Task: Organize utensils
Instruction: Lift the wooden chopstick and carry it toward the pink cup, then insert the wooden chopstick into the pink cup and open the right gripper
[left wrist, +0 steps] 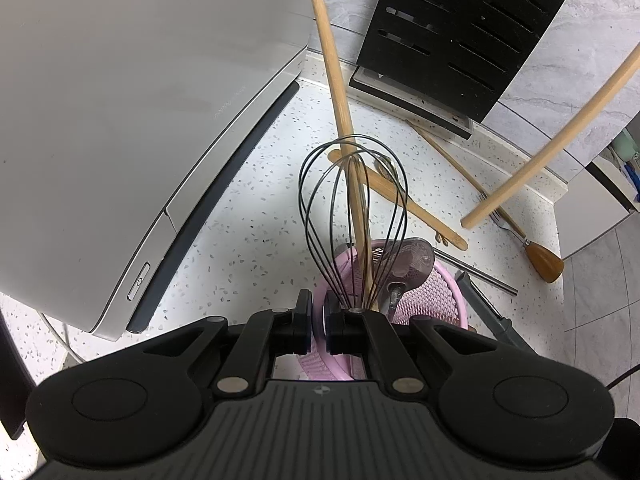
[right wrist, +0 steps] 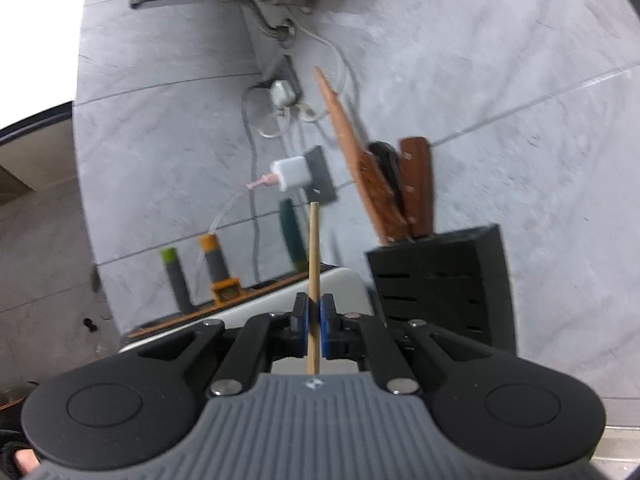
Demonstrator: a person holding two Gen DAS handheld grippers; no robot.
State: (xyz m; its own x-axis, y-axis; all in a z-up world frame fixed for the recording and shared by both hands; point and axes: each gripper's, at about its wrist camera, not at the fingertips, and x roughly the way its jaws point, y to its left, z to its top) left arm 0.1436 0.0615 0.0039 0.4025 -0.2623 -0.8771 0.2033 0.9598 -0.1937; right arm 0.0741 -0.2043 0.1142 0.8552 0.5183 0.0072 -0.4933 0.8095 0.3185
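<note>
My left gripper (left wrist: 318, 316) is shut on the rim of a pink mesh utensil basket (left wrist: 432, 300). The basket holds a black wire whisk (left wrist: 352, 216), a long wooden stick (left wrist: 336, 80) and a dark spoon (left wrist: 412, 260). On the speckled counter (left wrist: 256, 216) behind lie a wooden spatula (left wrist: 416, 208), a thin wooden-handled fork (left wrist: 500, 212) and a metal rod (left wrist: 476, 272). My right gripper (right wrist: 314, 320) is shut on a thin wooden stick (right wrist: 314, 264), held upright in the air. That stick also shows in the left wrist view (left wrist: 560, 140) at the right.
A large white appliance (left wrist: 132, 120) fills the left side. A black knife block (left wrist: 456, 32) stands at the back against the grey wall; in the right wrist view (right wrist: 444, 280) it holds brown-handled knives (right wrist: 404, 188). A rack with coloured handles (right wrist: 216, 264) and wall plugs (right wrist: 292, 174) are beyond.
</note>
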